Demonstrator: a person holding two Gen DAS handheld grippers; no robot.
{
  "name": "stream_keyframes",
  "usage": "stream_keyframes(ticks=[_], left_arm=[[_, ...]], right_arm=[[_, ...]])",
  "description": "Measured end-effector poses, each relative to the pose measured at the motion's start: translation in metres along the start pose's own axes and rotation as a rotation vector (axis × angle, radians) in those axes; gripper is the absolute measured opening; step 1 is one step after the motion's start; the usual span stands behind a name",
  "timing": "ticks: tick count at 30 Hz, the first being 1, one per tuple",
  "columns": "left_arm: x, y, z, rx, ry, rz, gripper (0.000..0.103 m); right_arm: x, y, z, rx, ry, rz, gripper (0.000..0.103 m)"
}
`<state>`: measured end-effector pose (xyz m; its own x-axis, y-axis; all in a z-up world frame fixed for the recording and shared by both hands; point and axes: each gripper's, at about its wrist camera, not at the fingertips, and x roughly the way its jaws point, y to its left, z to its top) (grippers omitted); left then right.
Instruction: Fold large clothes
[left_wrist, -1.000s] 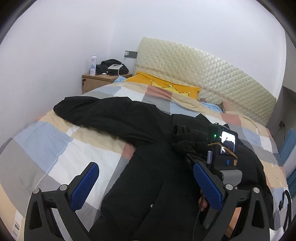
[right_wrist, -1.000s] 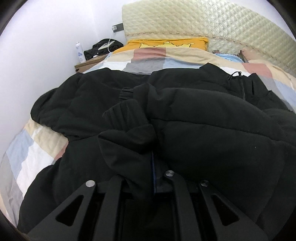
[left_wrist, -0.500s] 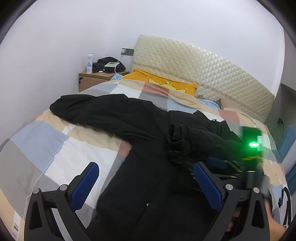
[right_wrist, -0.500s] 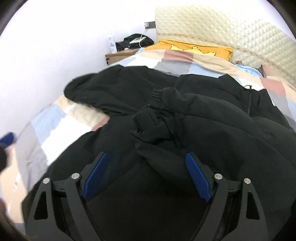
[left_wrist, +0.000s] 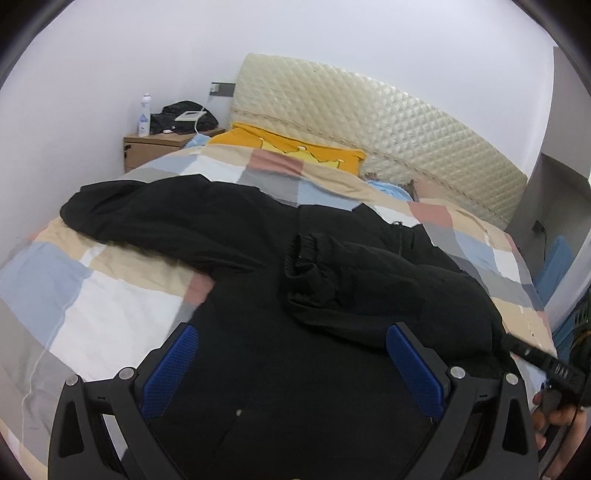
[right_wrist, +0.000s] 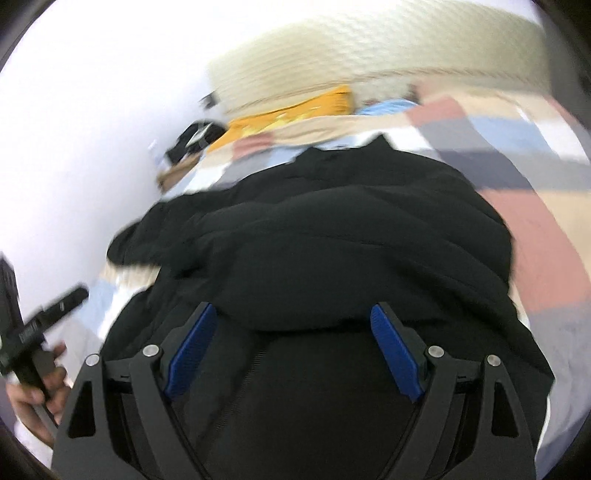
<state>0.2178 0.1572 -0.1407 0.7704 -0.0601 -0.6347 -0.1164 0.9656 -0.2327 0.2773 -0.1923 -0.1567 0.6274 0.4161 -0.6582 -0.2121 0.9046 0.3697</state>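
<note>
Jacket (left_wrist: 295, 332) lies mid-frame on the bed (left_wrist: 92, 295); both grippers (left_wrist: 291, 365) (right_wrist: 293, 350) hover, jaws apart, empty.

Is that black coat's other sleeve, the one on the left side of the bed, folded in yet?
No. In the left wrist view the left sleeve of the black coat lies stretched out across the patchwork quilt.

Between the fingers lies a matt black padded-cloth jacket (left_wrist: 332, 288). Beyond it, a soft checked cotton-like quilt (left_wrist: 110, 280), a glossy quilted headboard (left_wrist: 388, 125), and a wood-look nightstand (left_wrist: 155, 147).
</note>
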Motion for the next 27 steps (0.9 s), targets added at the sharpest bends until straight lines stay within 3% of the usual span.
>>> stream_keyframes(ticks=[9,13,19,21,23,27], left_arm=[[0.003,-0.013,-0.009,-0.006,0.025,-0.067,0.103],[0.004,-0.016,-0.007,-0.019,0.034,-0.098,0.102],[0.019,-0.009,0.02,-0.139,0.077,-0.187,0.093],[0.028,-0.001,0.033,-0.191,0.099,-0.225,0.093],[0.043,0.006,0.048,-0.213,0.128,-0.243,0.085],[0.084,0.017,0.068,-0.238,0.219,-0.27,0.078]], right_arm=[[0.005,-0.078,0.001,0.358,-0.019,0.093,0.086],[0.015,-0.112,-0.005,0.512,-0.013,0.097,0.086],[0.027,-0.154,-0.017,0.751,-0.025,0.192,0.085],[0.03,-0.159,-0.017,0.775,-0.031,0.199,0.081],[0.036,-0.163,-0.018,0.794,-0.028,0.201,0.063],[0.049,-0.177,-0.021,0.873,-0.043,0.258,0.046]])
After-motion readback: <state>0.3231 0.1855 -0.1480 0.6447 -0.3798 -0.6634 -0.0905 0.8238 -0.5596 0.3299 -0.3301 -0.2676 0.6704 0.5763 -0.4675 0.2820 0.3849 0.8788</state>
